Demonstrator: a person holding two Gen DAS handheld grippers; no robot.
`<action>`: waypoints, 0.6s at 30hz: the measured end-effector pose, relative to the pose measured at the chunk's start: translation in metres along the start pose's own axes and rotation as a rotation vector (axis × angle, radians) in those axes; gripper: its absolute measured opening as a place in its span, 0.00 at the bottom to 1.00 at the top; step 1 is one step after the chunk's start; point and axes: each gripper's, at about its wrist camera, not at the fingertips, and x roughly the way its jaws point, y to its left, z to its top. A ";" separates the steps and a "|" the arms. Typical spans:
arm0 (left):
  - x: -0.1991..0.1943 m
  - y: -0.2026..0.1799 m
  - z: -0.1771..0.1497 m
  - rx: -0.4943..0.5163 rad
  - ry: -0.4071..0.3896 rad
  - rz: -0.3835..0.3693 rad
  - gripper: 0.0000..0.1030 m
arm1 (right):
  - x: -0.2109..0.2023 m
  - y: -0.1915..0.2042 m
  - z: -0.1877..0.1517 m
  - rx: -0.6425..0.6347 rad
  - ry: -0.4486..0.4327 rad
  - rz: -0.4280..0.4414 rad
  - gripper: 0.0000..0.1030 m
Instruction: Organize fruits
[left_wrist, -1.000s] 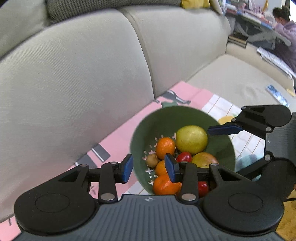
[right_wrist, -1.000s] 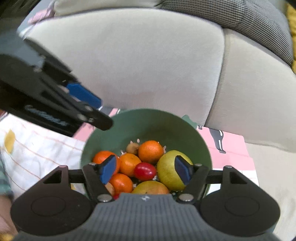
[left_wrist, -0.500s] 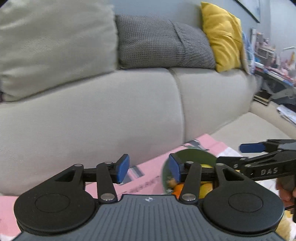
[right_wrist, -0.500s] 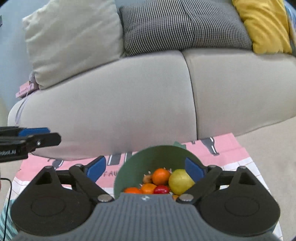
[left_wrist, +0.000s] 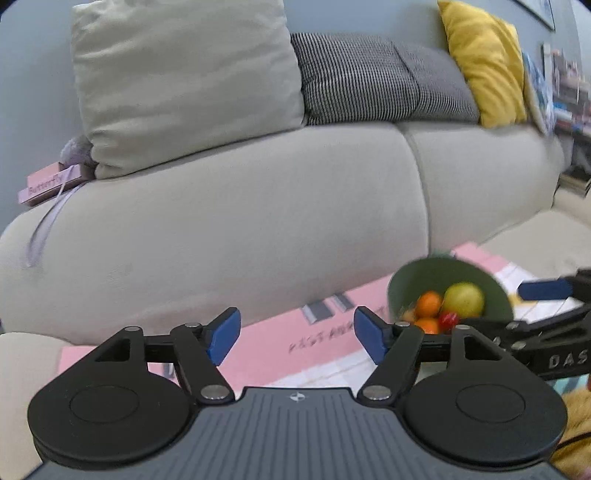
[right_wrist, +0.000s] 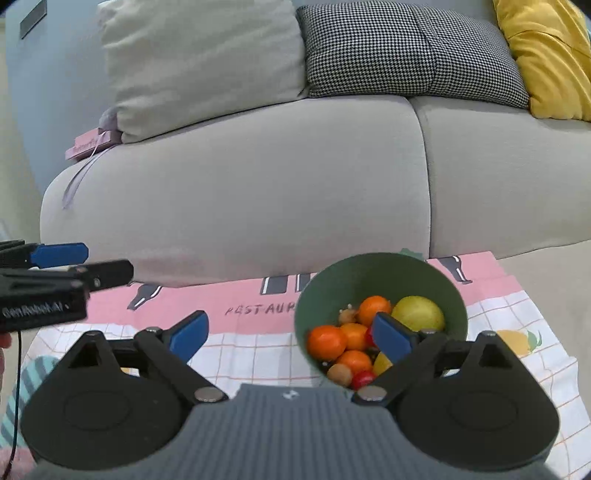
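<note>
Right wrist view: round green bowl of fruit (right_wrist: 380, 273) is sitting behind the right gripper's (right_wrist: 291, 334) right blue pad; jaws are opening, gripping nothing, like the left gripper (left_wrist: 297, 338).

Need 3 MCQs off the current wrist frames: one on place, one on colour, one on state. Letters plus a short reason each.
1. Where does the green bowl sit?
A. on the sofa seat
B. on the patterned cloth in front of the sofa
C. on a shelf

2. What colour is the cushion at the far right of the sofa?
A. yellow
B. blue
C. red

3. What is between the fingers of the left gripper?
A. an orange
B. the bowl's rim
C. nothing

Answers:
1 B: the right wrist view shows the bowl on the pink and checked cloth, below the sofa front.
2 A: the cushion beside the houndstooth cushion is yellow in both views.
3 C: the jaws are opening with only cloth seen between the blue pads; the fruit lies in the bowl, off to the right.
</note>
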 end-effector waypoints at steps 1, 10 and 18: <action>0.000 0.001 -0.004 -0.005 0.014 0.009 0.82 | -0.001 0.004 -0.004 -0.007 -0.004 -0.008 0.90; -0.003 0.008 -0.029 -0.056 0.076 0.087 0.82 | 0.000 0.019 -0.030 -0.094 0.018 -0.054 0.90; 0.006 0.000 -0.043 -0.047 0.129 0.062 0.82 | 0.010 0.016 -0.038 -0.094 0.064 -0.097 0.94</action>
